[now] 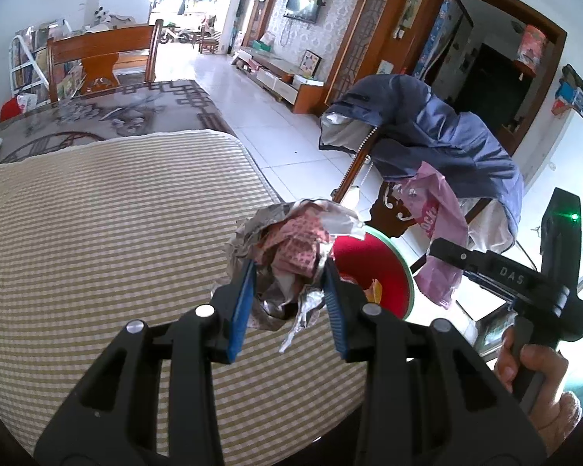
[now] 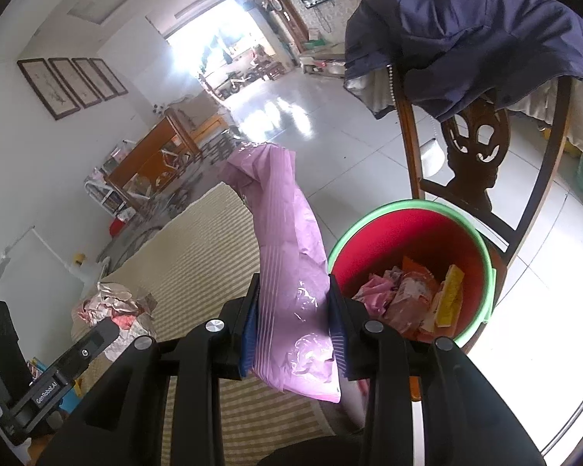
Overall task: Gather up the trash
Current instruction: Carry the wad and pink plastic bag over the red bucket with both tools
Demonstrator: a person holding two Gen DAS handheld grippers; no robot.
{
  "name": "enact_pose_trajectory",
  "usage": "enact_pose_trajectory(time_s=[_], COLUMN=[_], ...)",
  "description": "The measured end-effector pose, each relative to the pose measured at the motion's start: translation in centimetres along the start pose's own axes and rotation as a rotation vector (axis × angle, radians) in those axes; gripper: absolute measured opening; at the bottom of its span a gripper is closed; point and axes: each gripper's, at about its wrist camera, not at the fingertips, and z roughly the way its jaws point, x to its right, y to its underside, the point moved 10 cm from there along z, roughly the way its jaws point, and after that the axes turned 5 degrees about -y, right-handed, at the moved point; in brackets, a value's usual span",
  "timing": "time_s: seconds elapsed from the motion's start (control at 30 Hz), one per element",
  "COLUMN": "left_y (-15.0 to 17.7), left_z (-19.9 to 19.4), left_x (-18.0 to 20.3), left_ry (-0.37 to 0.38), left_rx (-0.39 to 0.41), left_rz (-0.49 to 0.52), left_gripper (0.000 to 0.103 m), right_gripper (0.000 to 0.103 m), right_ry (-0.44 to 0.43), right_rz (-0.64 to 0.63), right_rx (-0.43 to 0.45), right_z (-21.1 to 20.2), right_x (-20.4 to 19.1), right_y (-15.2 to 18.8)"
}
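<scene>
— Where's my left gripper (image 1: 289, 289)?
— Its fingers (image 1: 241, 303) are clamped on a crumpled foil wrapper (image 1: 291, 248), held above the desk (image 1: 97, 233) near its right edge, just beside the red bin (image 1: 373, 268).
— And my right gripper (image 2: 293, 324)?
— Clamped on a pink plastic bag (image 2: 287, 240), beside the bin (image 2: 388, 233), which holds wrappers (image 2: 408, 299).

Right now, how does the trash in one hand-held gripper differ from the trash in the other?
The left hand-held gripper holds a crumpled silver foil wrapper with red-patterned print, balled up; the right hand-held gripper holds a smooth pink plastic bag, long and standing upward. The foil wad hangs over the striped beige cloth; the pink bag sits beside the red bucket with green rim. Both are clamped between blue pads and not yet in the bucket.
</scene>
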Motion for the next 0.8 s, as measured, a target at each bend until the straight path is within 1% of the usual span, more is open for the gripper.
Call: enact_pose_trajectory(time_s=[0.37,0.6,0.8], left_y=[-0.2,-0.1,-0.3], left_z=[1.8,3.7,5.0], left_x=[1.5,2.4,3.4], left_ry=[0.015,0.026,0.044], left_rx=[-0.023,-0.058,-0.08], left_rz=[0.042,0.045,0.05], left_gripper=[0.034,0.034,0.034], right_gripper=[0.032,0.032,0.032], right_ry=[0.043,0.069,0.081], right_rz=[0.022,0.053,0.076], right_rx=[0.014,0.016,0.005], right_z=[-0.3,-0.1,0.2], right_x=[2.8,4.8,6.2], right_y=[-1.0,-1.4,-1.1])
